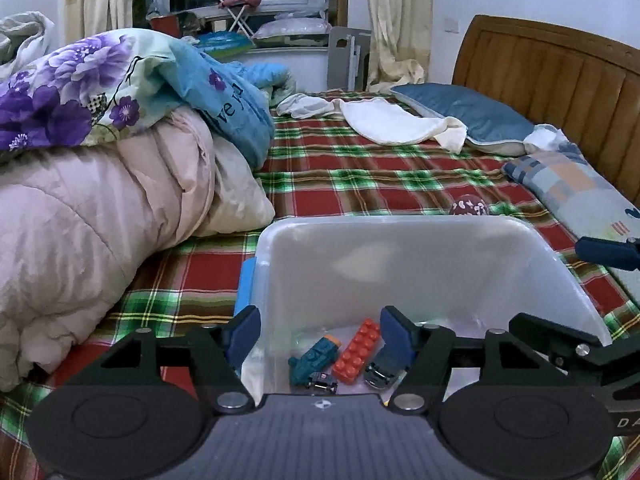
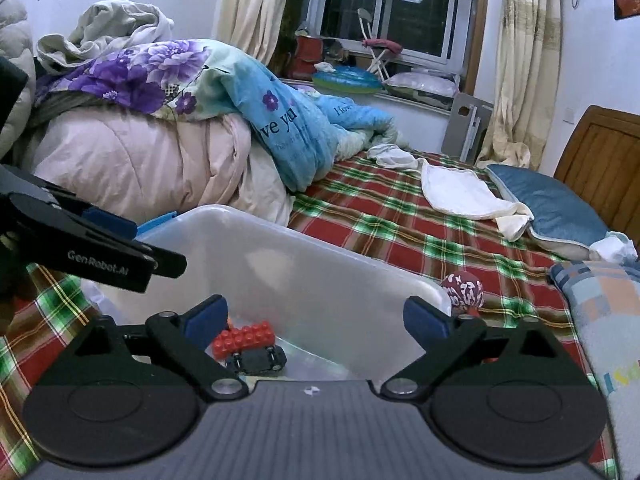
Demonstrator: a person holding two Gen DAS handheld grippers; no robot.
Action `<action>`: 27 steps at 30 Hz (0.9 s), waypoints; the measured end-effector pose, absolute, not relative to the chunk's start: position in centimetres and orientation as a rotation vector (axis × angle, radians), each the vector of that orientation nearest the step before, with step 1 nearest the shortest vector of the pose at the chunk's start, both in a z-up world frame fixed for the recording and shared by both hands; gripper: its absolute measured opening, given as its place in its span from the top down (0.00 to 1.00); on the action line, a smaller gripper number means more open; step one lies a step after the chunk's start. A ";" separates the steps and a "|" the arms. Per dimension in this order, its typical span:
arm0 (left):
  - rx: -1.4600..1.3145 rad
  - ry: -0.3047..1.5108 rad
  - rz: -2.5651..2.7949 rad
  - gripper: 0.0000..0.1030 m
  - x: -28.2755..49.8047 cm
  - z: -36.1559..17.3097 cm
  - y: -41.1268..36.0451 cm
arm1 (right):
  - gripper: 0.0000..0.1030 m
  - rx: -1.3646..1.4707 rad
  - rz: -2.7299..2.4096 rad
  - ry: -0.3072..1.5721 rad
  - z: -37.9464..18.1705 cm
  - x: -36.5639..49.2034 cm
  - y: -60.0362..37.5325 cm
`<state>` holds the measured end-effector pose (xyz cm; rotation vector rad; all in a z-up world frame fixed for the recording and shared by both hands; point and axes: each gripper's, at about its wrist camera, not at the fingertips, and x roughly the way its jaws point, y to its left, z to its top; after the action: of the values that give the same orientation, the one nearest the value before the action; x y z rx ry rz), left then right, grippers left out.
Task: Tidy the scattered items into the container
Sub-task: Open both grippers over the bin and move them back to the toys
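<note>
A translucent plastic bin [image 1: 400,240] stands on the plaid bedsheet. On its floor lie a red-orange building brick [image 1: 358,350], a teal toy vehicle [image 1: 314,360], a small dark toy car [image 1: 322,384] and a blue-and-silver toy car [image 1: 384,368]. My left gripper [image 1: 320,332] hangs open over the bin's near left corner, with nothing between its pads. My right gripper [image 2: 316,316] is open above the bin's near edge, over the brick [image 2: 244,338] and the dark car [image 2: 256,358]. A red ball with white patterns [image 2: 462,290] rests on the sheet just past the bin.
A pile of quilts [image 1: 100,200] rises left of the bin. Pillows [image 1: 580,192] and a wooden headboard [image 1: 540,64] line the right side. A white cloth [image 1: 392,122] lies on the plaid sheet [image 1: 360,176] farther back. The bin has a blue handle [image 1: 246,284].
</note>
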<state>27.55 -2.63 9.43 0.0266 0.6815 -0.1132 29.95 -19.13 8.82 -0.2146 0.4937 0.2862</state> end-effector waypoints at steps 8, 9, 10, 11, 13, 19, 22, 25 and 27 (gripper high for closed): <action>0.018 0.657 -0.118 0.32 26.8 10.3 -2.7 | 0.06 -0.199 0.289 0.486 9.1 29.5 -19.5; 0.016 0.652 -0.120 0.32 26.6 10.5 -2.7 | 0.06 -0.195 0.289 0.483 9.2 29.3 -19.6; 0.013 0.643 -0.123 0.32 26.3 10.7 -2.6 | 0.06 -0.188 0.287 0.477 9.5 29.0 -19.7; 0.009 0.634 -0.127 0.32 25.9 11.0 -2.5 | 0.06 -0.177 0.290 0.467 9.8 28.6 -19.8; -0.014 0.607 -0.149 0.32 24.6 11.8 -2.0 | 0.06 -0.160 0.299 0.438 10.7 27.2 -20.1; -0.039 0.516 -0.187 0.31 18.7 12.9 -0.4 | 0.01 -0.151 0.333 0.327 12.4 20.5 -20.6; -0.048 0.504 -0.211 0.30 15.9 11.9 -0.1 | 0.00 -0.173 0.344 0.304 11.5 17.1 -20.6; -0.029 0.513 -0.248 0.30 13.2 9.5 -0.6 | 0.00 -0.203 0.342 0.332 9.0 15.2 -20.6; 0.030 0.509 -0.264 0.30 11.7 7.5 -1.2 | 0.00 -0.213 0.333 0.383 6.7 14.7 -20.9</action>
<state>11.72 -1.22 7.53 0.0300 0.5094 -0.2643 14.75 -20.89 6.70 -0.2133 0.3833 0.3333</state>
